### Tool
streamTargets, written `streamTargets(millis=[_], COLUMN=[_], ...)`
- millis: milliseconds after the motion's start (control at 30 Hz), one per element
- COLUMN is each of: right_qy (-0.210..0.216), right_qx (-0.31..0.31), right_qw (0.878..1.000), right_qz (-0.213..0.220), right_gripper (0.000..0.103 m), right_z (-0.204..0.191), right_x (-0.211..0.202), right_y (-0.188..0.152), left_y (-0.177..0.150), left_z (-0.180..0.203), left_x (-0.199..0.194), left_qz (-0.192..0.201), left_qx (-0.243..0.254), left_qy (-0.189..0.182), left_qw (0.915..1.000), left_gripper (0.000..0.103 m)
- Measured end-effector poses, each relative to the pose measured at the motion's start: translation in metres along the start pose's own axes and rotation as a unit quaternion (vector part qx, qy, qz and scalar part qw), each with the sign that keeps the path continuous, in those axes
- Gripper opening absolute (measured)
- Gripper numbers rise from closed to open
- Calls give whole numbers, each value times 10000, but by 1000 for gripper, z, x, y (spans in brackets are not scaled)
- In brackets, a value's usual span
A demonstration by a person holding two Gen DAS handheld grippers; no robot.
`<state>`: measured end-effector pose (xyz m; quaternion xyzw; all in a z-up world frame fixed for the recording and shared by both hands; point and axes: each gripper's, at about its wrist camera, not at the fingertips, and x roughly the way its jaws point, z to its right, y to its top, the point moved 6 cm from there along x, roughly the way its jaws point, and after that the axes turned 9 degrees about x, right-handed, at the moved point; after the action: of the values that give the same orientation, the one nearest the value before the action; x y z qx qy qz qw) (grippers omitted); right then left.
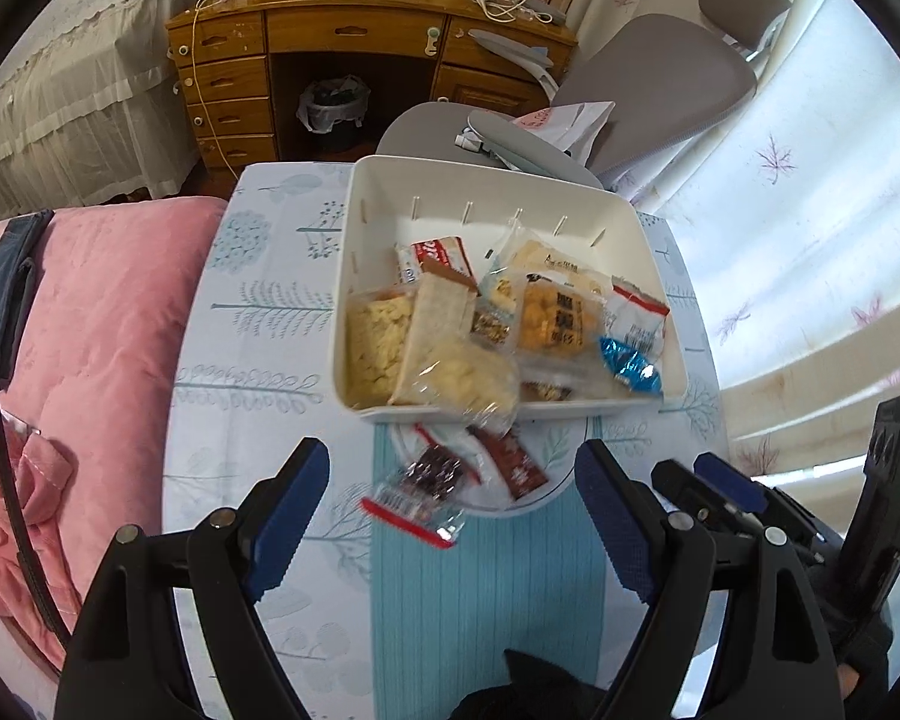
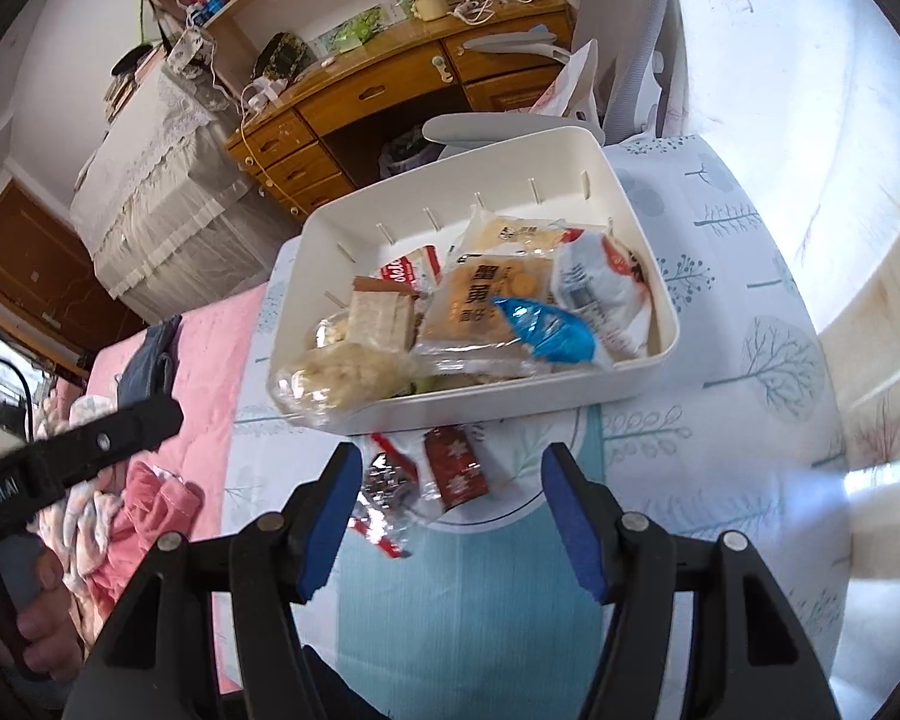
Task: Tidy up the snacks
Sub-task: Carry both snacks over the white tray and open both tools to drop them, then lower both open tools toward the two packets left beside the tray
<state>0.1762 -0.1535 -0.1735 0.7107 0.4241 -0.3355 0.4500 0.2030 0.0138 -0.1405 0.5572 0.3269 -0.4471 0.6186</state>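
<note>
On the bench: a white bin (image 1: 642,228) sits on a tree-print cloth (image 1: 258,306), its near edge over a white plate (image 1: 561,483).
Bin: wrapped snacks piled inside, among them a blue packet (image 2: 555,333), an orange biscuit pack (image 1: 555,318) and a clear bag of pale puffs (image 1: 459,381) that hangs over the near rim.
Plate: a brown sachet (image 1: 513,468) and a clear red-edged packet (image 1: 417,495), partly off the plate's left edge.
Left gripper (image 1: 453,516): jaws released, nothing between them, above the plate.
Right gripper (image 2: 450,510): jaws released and empty, over the same two packets.
Left of bench: pink quilt (image 1: 90,324).
</note>
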Motion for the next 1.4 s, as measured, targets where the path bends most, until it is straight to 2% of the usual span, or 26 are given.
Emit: streamTargets(millis=[367,533,733,967,1133,1400], right_qy=[5,-175,-635,-1251,-1233,-1263], right_qx=[265,337,204,-406,-561,-1373], right_qw=[9992,9990,9973,9892,9881,9776], right_qz=[291,222,321,652,723,969], right_gripper=[63,63,63,63,63,63], right_z=[-26,-33,-34,-30,-21,-10], right_x=[-2,11,25,42,58,97], right_y=[-31,-49,-73,-95,-95,-88], left_y=[-50,-59,-63,-70,-70,-72], left_z=[-35,-50,-53,-47,-37,-30], left_x=[-4,2,18,48,72,131], left_qz=[-218,-278,-360,-552,-491,-547], left_qx=[427,707,1178,1720,1925,1768], left_qy=[-95,-87,-196,-318,-473,-573], left_qw=[9988,9971,9922,9830,9789,9811], left_gripper=[83,83,83,83,83,83])
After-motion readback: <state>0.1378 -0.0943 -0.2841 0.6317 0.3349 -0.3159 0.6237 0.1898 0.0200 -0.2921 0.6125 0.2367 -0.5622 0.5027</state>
